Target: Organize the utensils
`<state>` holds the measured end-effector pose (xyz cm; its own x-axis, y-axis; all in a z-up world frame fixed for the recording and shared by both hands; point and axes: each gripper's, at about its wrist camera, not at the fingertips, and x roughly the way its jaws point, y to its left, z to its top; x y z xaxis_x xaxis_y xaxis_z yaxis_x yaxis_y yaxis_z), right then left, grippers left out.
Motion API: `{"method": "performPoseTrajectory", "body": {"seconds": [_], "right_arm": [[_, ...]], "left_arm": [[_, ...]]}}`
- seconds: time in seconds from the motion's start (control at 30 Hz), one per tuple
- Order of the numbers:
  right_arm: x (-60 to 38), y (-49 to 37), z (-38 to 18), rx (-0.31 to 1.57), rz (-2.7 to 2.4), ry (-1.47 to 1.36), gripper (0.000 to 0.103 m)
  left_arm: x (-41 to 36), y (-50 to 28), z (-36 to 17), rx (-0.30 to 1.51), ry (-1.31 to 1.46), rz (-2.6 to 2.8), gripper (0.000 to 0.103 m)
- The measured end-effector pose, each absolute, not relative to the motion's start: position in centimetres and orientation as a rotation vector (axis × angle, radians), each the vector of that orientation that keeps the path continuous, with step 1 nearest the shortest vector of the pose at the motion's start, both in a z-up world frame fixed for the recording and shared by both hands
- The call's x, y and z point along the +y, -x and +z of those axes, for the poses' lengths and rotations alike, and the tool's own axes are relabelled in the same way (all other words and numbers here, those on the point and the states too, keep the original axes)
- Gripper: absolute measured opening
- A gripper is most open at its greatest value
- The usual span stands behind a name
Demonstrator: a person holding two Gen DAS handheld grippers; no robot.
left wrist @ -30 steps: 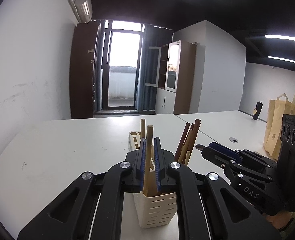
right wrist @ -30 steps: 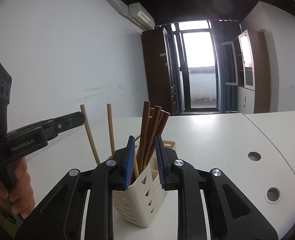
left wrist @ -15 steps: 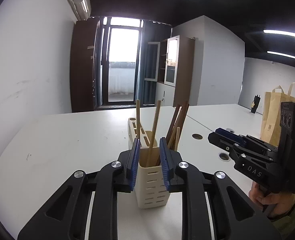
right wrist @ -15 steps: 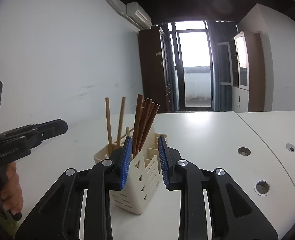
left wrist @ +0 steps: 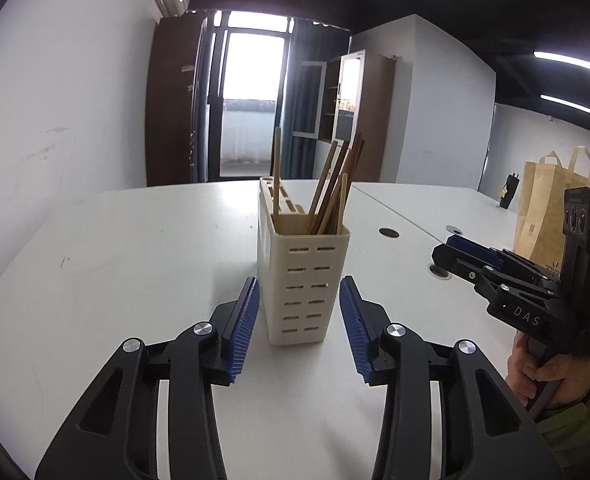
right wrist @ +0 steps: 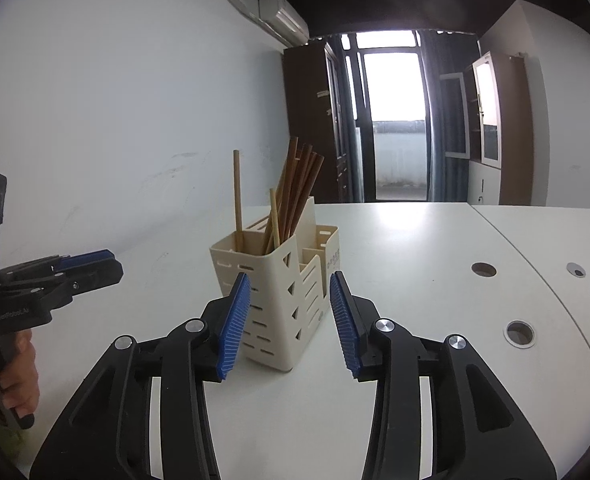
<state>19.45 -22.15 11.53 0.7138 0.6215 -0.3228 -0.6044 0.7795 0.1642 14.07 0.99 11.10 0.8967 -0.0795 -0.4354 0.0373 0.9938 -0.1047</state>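
Observation:
A cream slotted utensil holder point(left wrist: 303, 280) stands upright on the white table point(left wrist: 135, 248); it also shows in the right wrist view point(right wrist: 279, 292). Several wooden chopsticks point(left wrist: 335, 188), light and dark brown, stand in its compartments point(right wrist: 295, 192). My left gripper point(left wrist: 299, 322) is open and empty, its blue pads either side of the holder's near face, a little short of it. My right gripper point(right wrist: 291, 320) is open and empty, also in front of the holder. Each gripper shows from the side in the other's view: the right point(left wrist: 467, 256) and the left point(right wrist: 91, 266).
A brown paper bag point(left wrist: 551, 204) and a small dark object point(left wrist: 509, 192) sit at the table's far right. Round cable holes point(right wrist: 519, 334) dot the table on the right. A wall point(right wrist: 115, 140) runs along the left side.
My left gripper let go of a light chopstick, now standing in the holder. Both grippers opened wide and drew back from the holder.

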Motion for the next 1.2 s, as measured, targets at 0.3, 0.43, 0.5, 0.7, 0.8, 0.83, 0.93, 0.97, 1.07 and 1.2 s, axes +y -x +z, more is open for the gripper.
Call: {"method": "performPoseTrajectory", "body": {"seconds": [0.3,0.43,0.5,0.7,0.8,0.83,0.93,0.97,1.07,1.2], "right_arm": [[-21.9,-16.9,10.0,0.362,0.708,0.018,0.057],[-22.0,-16.1,9.9,0.361,0.727,0.019,0.063],[-22.0,-15.7,9.7,0.357,0.734,0.025,0.065],[-22.3,-15.3,8.9,0.375,0.747,0.016,0.068],[-22.5,-15.1,8.6,0.376,0.748,-0.001,0.068],[-22.6,-15.1,8.5,0.377,0.749,-0.005,0.070],[-22.6,-14.8,8.0,0.375,0.751,0.002,0.075],[-22.5,-14.6,7.9,0.369,0.749,0.011,0.078],[-22.3,-14.0,7.8,0.341,0.738,0.044,0.086],[-22.2,-14.1,7.8,0.347,0.744,0.046,0.091]], "left_arm": [[-0.2,-11.5,8.6,0.484,0.057,-0.036,0.062],[-0.2,-10.5,8.2,0.476,0.053,-0.030,0.069],[-0.1,-10.2,8.2,0.471,0.054,-0.030,0.072],[-0.1,-9.1,7.8,0.457,0.039,-0.016,0.078],[0.1,-8.8,7.5,0.461,0.044,-0.010,0.080],[0.1,-8.7,7.5,0.459,0.047,-0.008,0.083],[0.2,-8.0,7.4,0.443,0.053,-0.013,0.092],[0.1,-7.8,7.4,0.435,0.049,-0.013,0.096],[-0.2,-7.4,7.4,0.412,0.026,-0.005,0.097],[-0.2,-7.4,7.3,0.418,0.026,0.000,0.097]]}}
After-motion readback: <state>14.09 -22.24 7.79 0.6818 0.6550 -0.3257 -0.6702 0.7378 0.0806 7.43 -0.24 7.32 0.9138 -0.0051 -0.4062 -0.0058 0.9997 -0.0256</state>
